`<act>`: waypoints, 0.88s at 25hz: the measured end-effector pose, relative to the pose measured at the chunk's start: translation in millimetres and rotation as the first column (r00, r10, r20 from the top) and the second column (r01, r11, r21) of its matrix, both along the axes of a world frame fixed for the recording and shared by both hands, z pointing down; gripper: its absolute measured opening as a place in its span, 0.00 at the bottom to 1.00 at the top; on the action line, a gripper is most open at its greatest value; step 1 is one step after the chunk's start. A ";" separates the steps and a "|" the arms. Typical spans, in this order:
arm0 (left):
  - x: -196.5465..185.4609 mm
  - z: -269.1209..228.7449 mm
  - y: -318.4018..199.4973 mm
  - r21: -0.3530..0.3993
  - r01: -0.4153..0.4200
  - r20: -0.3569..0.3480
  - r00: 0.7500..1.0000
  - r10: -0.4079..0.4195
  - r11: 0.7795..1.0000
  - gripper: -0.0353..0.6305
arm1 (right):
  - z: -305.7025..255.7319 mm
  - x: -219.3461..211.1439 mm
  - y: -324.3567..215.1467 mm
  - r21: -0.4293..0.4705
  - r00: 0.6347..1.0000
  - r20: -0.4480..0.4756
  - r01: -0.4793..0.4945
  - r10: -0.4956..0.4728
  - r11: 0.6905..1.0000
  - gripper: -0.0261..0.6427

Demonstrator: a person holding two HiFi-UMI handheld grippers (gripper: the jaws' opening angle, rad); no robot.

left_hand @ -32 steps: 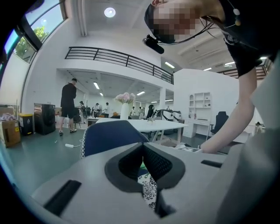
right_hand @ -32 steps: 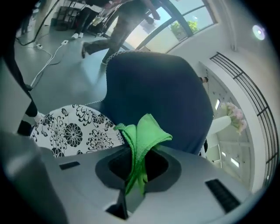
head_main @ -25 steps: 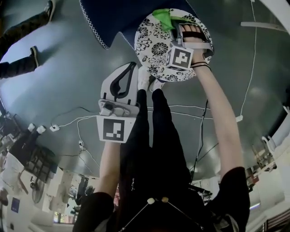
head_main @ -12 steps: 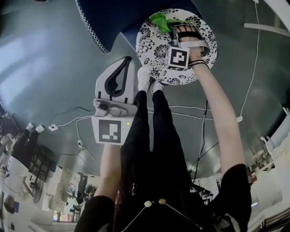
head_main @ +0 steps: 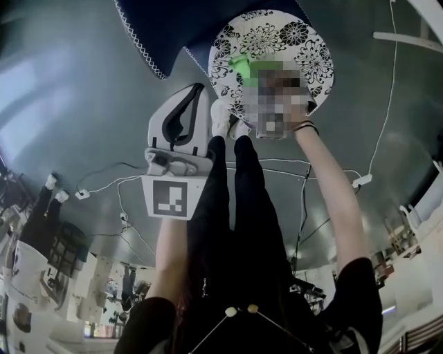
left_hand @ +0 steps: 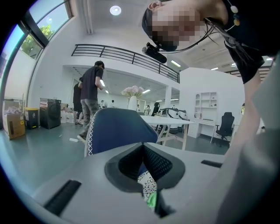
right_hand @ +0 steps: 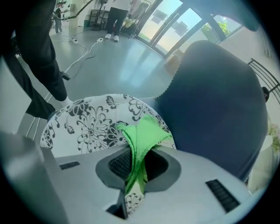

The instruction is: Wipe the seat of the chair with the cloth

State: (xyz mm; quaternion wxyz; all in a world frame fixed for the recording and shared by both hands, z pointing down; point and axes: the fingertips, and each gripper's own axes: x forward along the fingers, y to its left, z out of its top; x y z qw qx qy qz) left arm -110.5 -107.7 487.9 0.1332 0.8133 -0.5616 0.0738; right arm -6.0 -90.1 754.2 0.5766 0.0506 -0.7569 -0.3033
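Chair (head_main: 180, 24) with blue back is seen ahead; round floral seat (head_main: 277, 41) is reached over by right arm. Left claw (head_main: 181, 124) is held off to seat's side, tips closed together, nothing gripped. Right claw (right_hand: 135, 168) is clenched on bunched green cloth (right_hand: 142, 135), held over seat's patterned top

Daylight from tall windows (right_hand: 175, 26) glares on the grey floor (right_hand: 127, 65); ceiling lamps (left_hand: 115, 9) shine indoors; strong fisheye bending, dark rounded corners.
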 end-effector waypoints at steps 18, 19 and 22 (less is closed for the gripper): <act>10.7 -1.8 1.8 0.014 0.003 -0.026 1.000 -0.002 1.000 0.06 | 12.2 16.8 181.3 -0.233 0.991 0.010 0.130 -0.131 0.964 0.11; 12.3 -2.4 1.9 0.016 0.000 -0.028 1.000 0.000 1.000 0.06 | 12.5 17.7 185.0 -0.243 0.992 0.012 0.123 -0.124 0.962 0.11; 16.6 -1.9 2.6 0.016 -0.004 -0.031 1.000 0.004 1.000 0.06 | 14.0 21.2 196.9 -0.274 0.994 0.017 0.105 -0.104 0.956 0.11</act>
